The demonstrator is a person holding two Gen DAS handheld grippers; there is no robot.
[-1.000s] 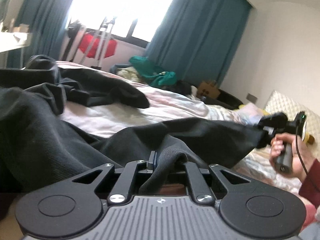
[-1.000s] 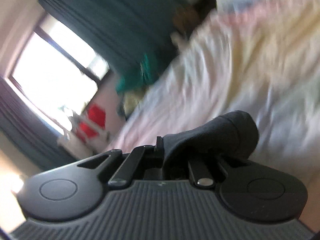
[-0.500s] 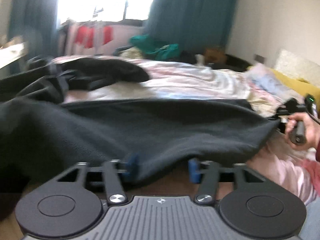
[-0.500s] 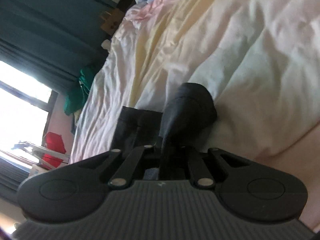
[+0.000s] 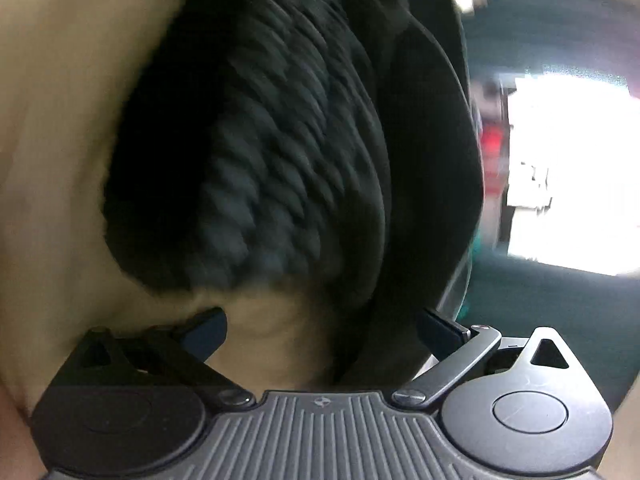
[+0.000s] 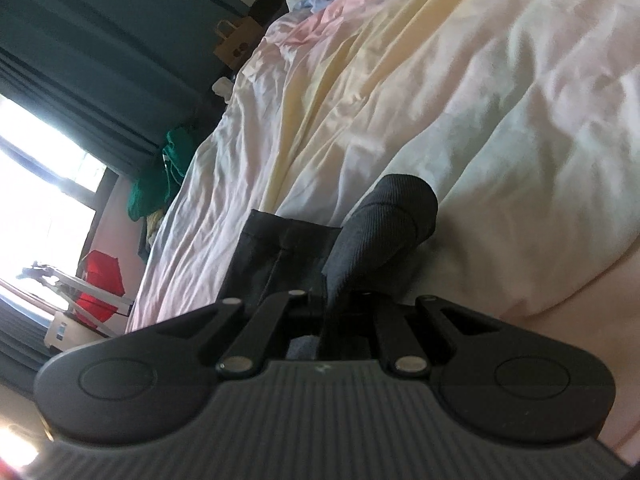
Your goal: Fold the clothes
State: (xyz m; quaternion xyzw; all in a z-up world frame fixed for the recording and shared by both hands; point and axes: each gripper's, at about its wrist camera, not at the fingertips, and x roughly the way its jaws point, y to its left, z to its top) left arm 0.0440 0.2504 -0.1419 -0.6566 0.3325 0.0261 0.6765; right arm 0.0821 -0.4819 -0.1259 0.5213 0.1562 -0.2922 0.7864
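A black ribbed garment (image 5: 280, 140) fills the blurred left wrist view, bunched close in front of my left gripper (image 5: 320, 328). The left jaws stand wide apart; black cloth runs down between them, nearer the right finger, and is not pinched. In the right wrist view my right gripper (image 6: 332, 300) is shut on a fold of the black garment (image 6: 380, 220), which bulges out past the fingertips over the pale bedsheet (image 6: 460, 80). A flat black hemmed piece (image 6: 276, 248) lies just left of the fold.
The bed has a rumpled white, yellow and pink sheet. Teal curtains (image 6: 100, 40), a bright window, a green heap of cloth (image 6: 160, 184), a brown paper bag (image 6: 236, 44) and a red item on a rack (image 6: 100, 280) stand beyond the bed.
My left gripper has let go of the black garment, opened wide and swung round close to the bunched cloth. My right gripper keeps its hold and has barely moved.
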